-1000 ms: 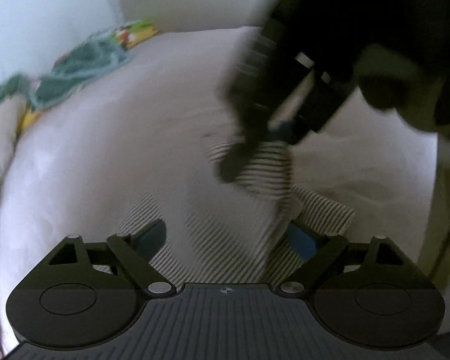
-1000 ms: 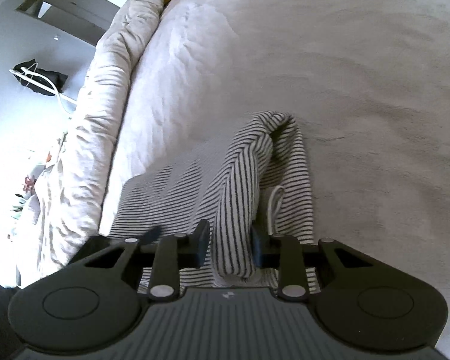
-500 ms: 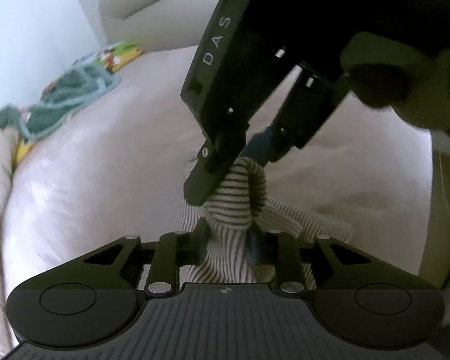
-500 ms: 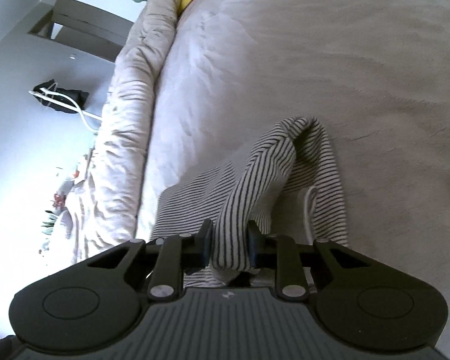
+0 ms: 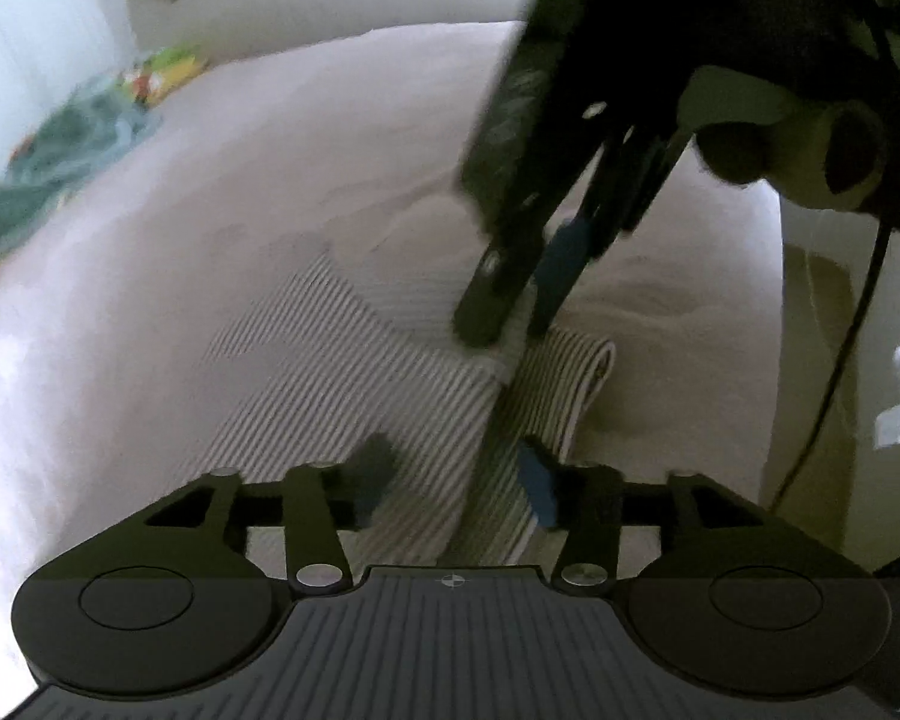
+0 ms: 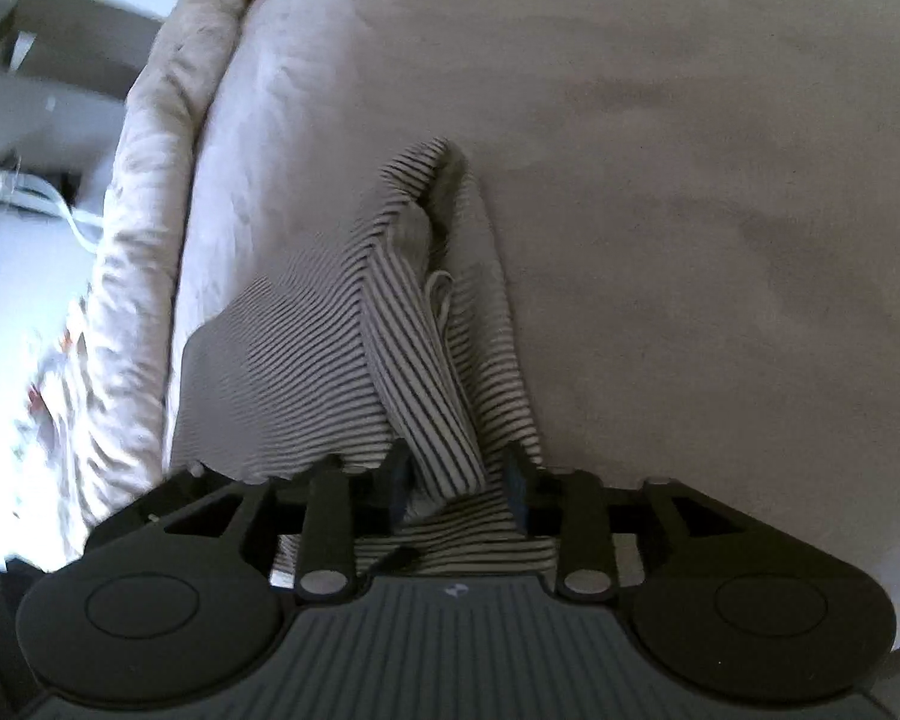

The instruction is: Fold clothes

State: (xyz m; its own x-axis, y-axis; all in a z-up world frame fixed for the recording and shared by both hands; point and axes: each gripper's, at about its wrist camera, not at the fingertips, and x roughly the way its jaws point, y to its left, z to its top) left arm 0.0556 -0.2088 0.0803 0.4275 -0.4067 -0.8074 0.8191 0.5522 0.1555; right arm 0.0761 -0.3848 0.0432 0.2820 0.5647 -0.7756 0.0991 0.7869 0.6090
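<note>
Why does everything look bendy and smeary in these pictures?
Both views use a fisheye lens, so the bed curves. Left wrist view: the right gripper is motion-smeared and dark against the light. Right wrist view: the striped garment is sharper, the edges smear.

Black tongs with blue pads, ribbed base, perhaps silver screws.

The striped garment lies on the bed, near its front edge. In the left wrist view the left gripper hangs just over the garment's near part, and the right gripper comes down at the garment's far right edge. A pile of clothes lies on the bed far left of the garment. In the right wrist view a rolled duvet runs along the bed's edge, left of the garment.
</note>
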